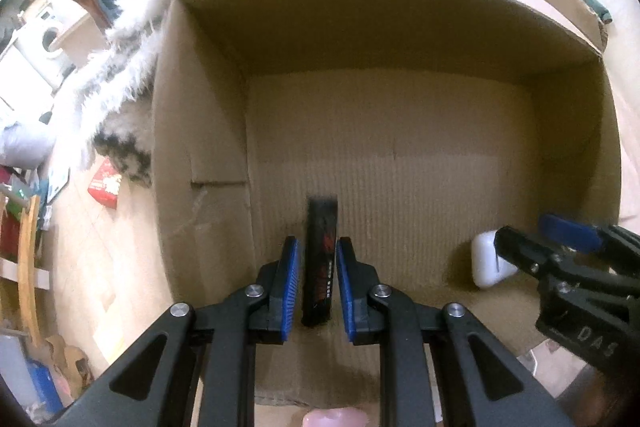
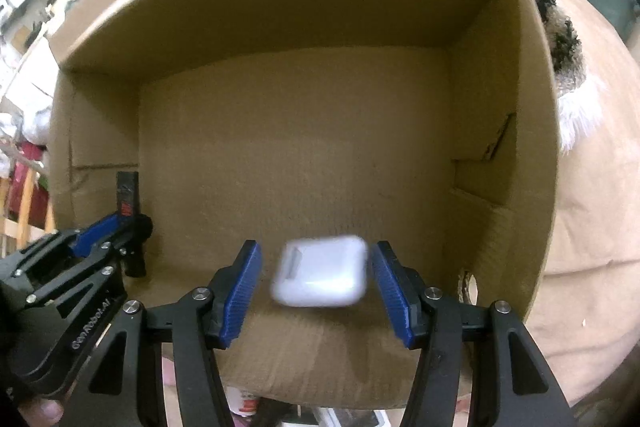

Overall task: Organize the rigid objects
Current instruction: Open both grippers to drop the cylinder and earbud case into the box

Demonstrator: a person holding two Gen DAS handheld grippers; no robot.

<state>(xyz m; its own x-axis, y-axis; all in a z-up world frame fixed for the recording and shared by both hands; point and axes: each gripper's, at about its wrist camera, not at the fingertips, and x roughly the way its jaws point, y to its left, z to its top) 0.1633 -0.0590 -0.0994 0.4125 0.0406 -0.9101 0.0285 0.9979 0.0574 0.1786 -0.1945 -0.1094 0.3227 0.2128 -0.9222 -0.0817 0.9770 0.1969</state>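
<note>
In the left wrist view we're setting the black bar [image 1: 320, 259] low centre in the cardboard box [image 1: 200, 131], the left gripper [image 1: 318, 291] narrowly parted, perhaps just clear. In the right wrist view, the right gripper [image 2: 316, 291] is gaping around the blurred white case [image 2: 318, 271], lower centre; let's withdraw straight, not nudging either.

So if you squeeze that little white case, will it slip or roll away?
The white case looks smooth and glossy, so it may slip between the ribbed blue fingers. Its rounded corners but flattish sides suggest sliding, not rolling. It looks hard, so probably no squashing.
</note>
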